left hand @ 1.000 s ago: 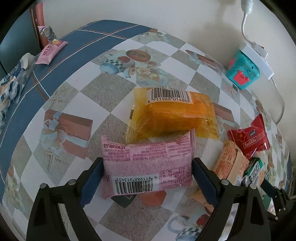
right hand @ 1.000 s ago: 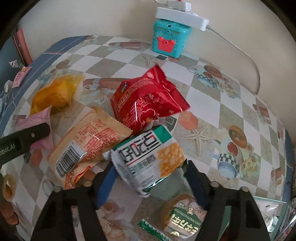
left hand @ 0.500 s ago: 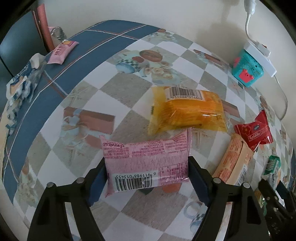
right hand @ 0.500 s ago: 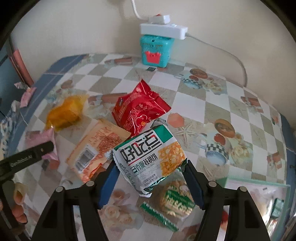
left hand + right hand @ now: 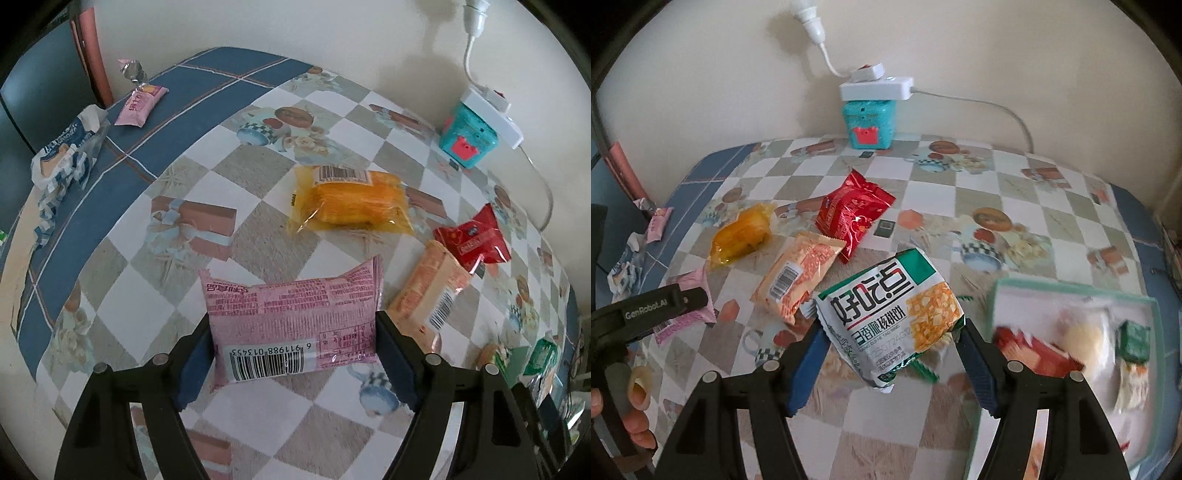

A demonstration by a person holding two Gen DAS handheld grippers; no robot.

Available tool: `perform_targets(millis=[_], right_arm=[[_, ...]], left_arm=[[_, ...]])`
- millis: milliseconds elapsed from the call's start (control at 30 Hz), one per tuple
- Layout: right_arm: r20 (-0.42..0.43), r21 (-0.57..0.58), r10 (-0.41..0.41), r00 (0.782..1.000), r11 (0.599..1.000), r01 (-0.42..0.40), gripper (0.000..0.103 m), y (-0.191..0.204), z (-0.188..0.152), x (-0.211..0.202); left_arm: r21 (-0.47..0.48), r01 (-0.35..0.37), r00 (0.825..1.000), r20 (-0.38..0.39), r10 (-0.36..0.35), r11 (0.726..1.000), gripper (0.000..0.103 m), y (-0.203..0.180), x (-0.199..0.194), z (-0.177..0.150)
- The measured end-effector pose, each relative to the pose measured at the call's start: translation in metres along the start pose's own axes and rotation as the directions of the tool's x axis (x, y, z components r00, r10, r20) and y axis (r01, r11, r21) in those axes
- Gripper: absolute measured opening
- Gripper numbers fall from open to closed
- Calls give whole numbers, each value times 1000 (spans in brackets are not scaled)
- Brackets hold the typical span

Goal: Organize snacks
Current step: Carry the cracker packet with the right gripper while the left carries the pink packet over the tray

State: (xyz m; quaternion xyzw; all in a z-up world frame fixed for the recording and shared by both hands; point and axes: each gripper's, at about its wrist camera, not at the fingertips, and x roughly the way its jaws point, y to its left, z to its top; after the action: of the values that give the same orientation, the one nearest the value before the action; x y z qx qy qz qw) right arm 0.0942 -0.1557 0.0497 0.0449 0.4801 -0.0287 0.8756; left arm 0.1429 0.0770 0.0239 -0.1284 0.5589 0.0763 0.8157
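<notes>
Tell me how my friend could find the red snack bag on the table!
Start at the turquoise box standing against the wall at the back of the checkered table. Come straight toward the middle of the table, and the first packet you meet is the red snack bag. It is the only shiny red one; the yellow packet and the orange packet lie close beside it.

Both grippers look like the same build: matte black plastic frames with long cutout slots, a round silver screw at each knuckle, and dark blue pads lining the inner faces of the fingers. The left gripper shows white "GenRobot.AI" lettering on its side in the right wrist view. The right gripper matches it. Bare fingertips show at the edge, one capped pale yellow.
</notes>
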Motion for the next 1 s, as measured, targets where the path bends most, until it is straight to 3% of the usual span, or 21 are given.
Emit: perform_targets(millis=[400,567,800,1000], right_arm=[[19,117,29,999,993,-31,72,-20,-37,-40],[29,141,24,999,990,-28,72,-27,-46,-51],[19,192,-5,1000,981,1,72,-54,-51,-51],[34,259,-38,999,966,28,72,-89,-51,-59]], left_arm=[[-7,-29,998,57,29,1000,82,9,-36,-18],[-8,2,998,67,-2,1000,82,7,-47,-25],[19,-10,993,121,7,1000,82,-13,-66,-30],[69,-1,993,119,-7,998,82,-44,-69,-41]])
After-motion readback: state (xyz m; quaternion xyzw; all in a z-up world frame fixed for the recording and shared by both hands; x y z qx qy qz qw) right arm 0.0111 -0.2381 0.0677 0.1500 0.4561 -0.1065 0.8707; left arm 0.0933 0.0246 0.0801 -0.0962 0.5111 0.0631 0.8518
